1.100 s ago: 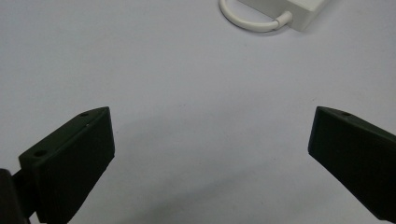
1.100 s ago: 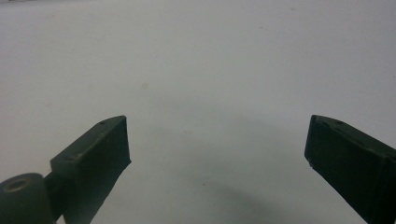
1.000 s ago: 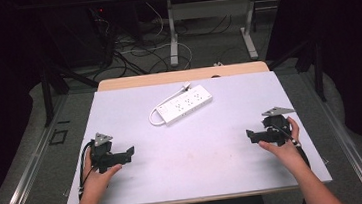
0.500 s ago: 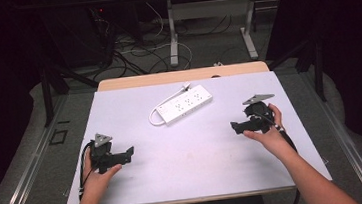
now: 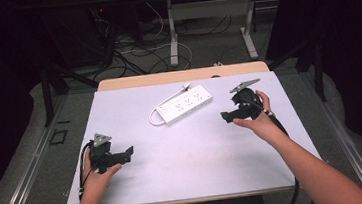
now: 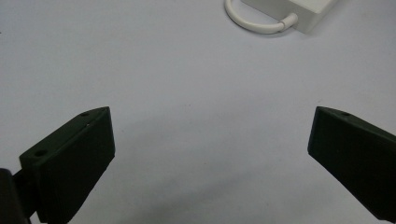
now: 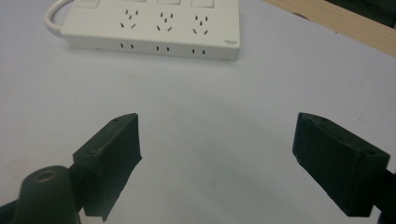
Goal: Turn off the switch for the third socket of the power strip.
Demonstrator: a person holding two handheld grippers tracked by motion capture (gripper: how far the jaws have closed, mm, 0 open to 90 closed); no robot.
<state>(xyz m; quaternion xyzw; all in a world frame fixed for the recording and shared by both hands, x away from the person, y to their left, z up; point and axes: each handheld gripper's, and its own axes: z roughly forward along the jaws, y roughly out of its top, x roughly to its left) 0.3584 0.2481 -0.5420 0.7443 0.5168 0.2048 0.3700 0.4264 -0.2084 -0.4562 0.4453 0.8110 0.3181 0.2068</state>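
The right gripper (image 5: 228, 116), jaws just narrowing a touch but apart and empty, nears the power strip (image 5: 185, 105); next it must straddle the casing

one white power strip (image 5: 185, 104), two tongs, left (image 5: 129, 151) and right (image 5: 225, 117), one table (image 5: 186, 177)
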